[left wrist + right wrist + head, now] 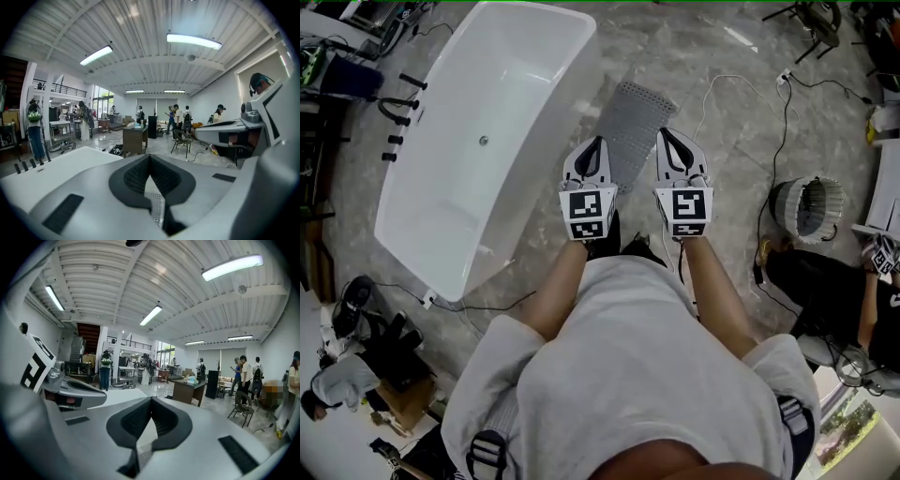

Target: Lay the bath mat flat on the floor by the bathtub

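Head view. The left gripper (pixel 599 142) and right gripper (pixel 664 134) are held side by side in front of the person's chest, tips pointing away from the body, each with its marker cube (pixel 586 214) nearest the wrist. The grey perforated bath mat (pixel 636 114) starts between the two tips. It reaches forward of them as a narrow strip, its long axis running straight away from the person. The white bathtub (pixel 441 216) lies just left of the left gripper, and its long side runs roughly along the mat. The marbled floor (pixel 722 112) shows beyond and to the right of the right gripper. This view does not settle whether the mat's far end rests on the floor.

Left gripper view. The left gripper (pixel 150 157) has its jaws drawn together at the tips, and a strip of the mat (pixel 155 206) is pinched between them.

Right gripper view. The right gripper (pixel 151 399) is likewise clamped on the mat's edge (pixel 143 453).

Only the gripper views show the grip itself and the hall ahead: ceiling strip lights (pixel 194 41), a dark desk (pixel 135 139) and standing people (pixel 245 376). Only the head view shows the mat's full length.
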`<state>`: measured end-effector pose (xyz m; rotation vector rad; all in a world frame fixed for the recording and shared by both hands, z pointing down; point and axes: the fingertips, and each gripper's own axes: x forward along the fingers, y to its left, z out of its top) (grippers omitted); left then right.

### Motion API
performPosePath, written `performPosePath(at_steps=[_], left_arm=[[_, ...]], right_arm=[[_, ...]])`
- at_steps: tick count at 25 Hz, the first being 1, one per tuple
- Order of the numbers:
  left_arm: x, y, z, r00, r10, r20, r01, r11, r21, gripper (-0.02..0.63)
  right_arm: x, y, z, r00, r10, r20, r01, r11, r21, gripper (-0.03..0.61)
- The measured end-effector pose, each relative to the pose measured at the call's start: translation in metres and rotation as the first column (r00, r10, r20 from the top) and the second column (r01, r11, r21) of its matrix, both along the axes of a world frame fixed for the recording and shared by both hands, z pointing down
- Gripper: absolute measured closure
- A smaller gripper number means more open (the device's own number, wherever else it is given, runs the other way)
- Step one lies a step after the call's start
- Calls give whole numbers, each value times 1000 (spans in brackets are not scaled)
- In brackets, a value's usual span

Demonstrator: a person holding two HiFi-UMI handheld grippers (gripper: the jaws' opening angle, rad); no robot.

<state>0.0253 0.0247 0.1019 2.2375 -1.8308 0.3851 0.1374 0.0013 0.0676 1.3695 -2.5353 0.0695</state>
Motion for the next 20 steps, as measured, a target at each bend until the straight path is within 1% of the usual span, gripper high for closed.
performPosePath(at_steps=[4, 7, 10, 12, 17, 20], left_arm=[[20, 37, -13, 999, 10, 46, -11, 1000, 20, 601], [22, 56, -29, 998, -3, 57, 1, 999, 38, 601], [23, 66, -42, 998, -12, 66, 7, 998, 64, 601], [21, 69, -50, 998, -15, 60, 11, 997, 78, 601], [5, 64, -62, 1000, -12, 5, 11, 995, 97, 601], [-3, 58, -67, 1000, -7, -3, 8, 994, 111, 601]], right_arm=[[14, 33, -21, 999, -24, 41, 23, 999, 47, 571], [15, 48, -35, 996, -40, 78, 35, 998, 60, 571], [17, 57, -43, 995, -45, 91, 38, 997, 73, 571], [16, 61, -45, 994, -47, 94, 40, 996, 76, 571], [9, 61, -53, 997, -32, 73, 26, 996, 86, 571], [0, 60, -57, 997, -34, 63, 28, 995, 96, 571]])
